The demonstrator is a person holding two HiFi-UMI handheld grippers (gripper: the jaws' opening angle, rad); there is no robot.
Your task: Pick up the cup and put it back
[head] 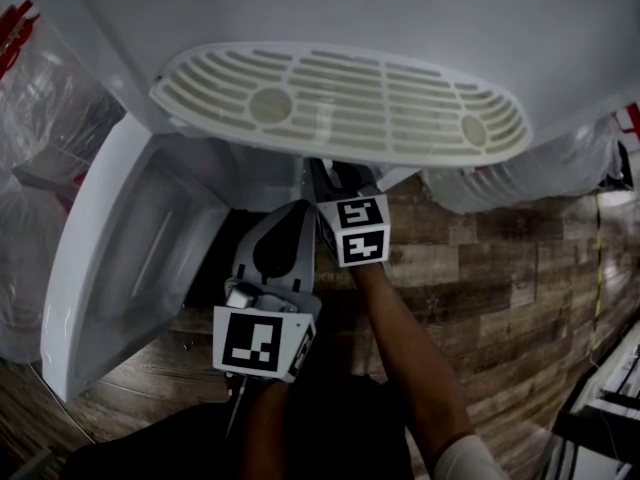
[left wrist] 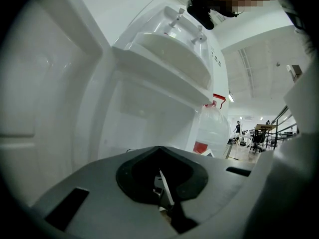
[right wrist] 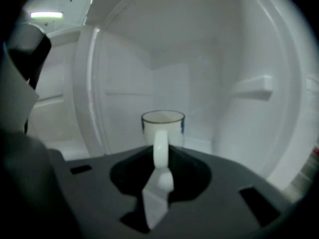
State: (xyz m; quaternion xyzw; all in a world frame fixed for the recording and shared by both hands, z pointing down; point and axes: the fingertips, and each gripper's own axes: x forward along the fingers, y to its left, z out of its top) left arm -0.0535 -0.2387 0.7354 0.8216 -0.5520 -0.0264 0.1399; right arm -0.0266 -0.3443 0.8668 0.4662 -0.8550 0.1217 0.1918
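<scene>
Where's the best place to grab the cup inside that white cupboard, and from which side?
By its handle, from the front. The cup stands upright in the cupboard with the handle pointing straight out at the opening, thin enough to pinch. The right gripper looks shut on it that way.

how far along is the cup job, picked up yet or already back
Done: the compartment door stands open and the right gripper is inside the white compartment, shut on the handle of the cup. In hand: the cup is upright; whether it is lifted or resting on the floor cannot be told. Left: letting go and pulling out. The left gripper is shut, empty and outside.
</scene>
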